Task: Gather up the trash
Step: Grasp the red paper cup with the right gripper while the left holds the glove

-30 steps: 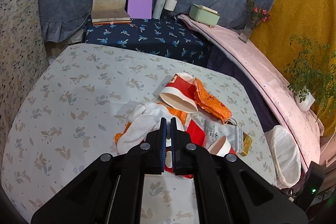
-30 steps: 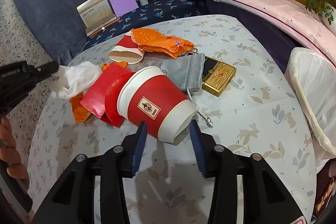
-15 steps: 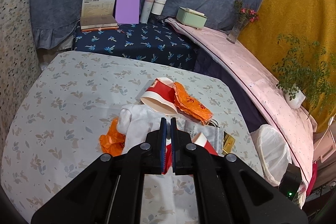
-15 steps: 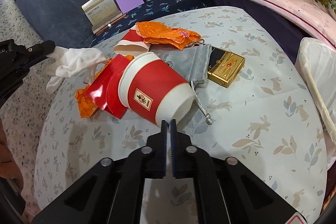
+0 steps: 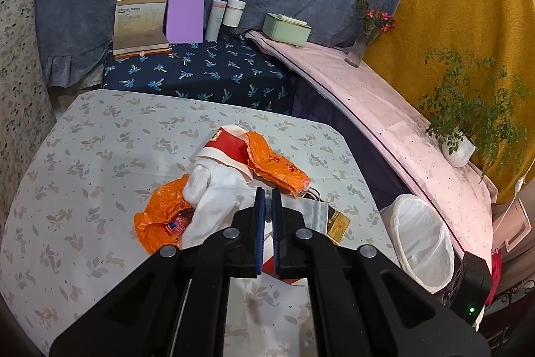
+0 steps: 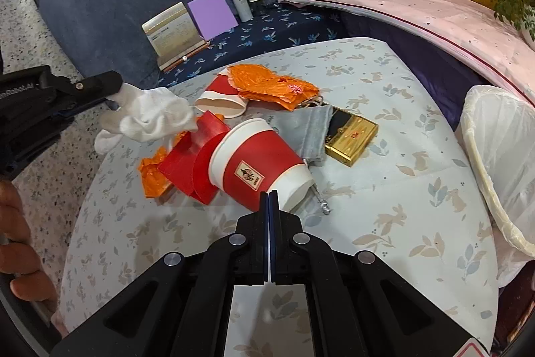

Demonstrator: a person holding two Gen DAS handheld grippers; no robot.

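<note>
From the left wrist camera, the left gripper [image 5: 266, 206] has its jaws pinched nearly together on a fold of the white cloth [image 5: 217, 193], which drapes off to the side over the orange wrapper [image 5: 160, 216], so it looks to be holding the cloth up off the heap. The lined bin [image 5: 421, 243] stands just off the table [image 5: 100, 149] edge, handy for dropping things in.

From the right wrist camera, the right gripper [image 6: 269, 199] is squeezed tight on the rim of the red paper cup [image 6: 257, 161]; a thin rim is the easy place to nip a cup lying on its side. Whether the cup is clear of the table I can't quite tell. A second cup [image 6: 220, 96], a grey pouch [image 6: 307, 129] and a gold box [image 6: 352, 139] lie close behind it.
</note>
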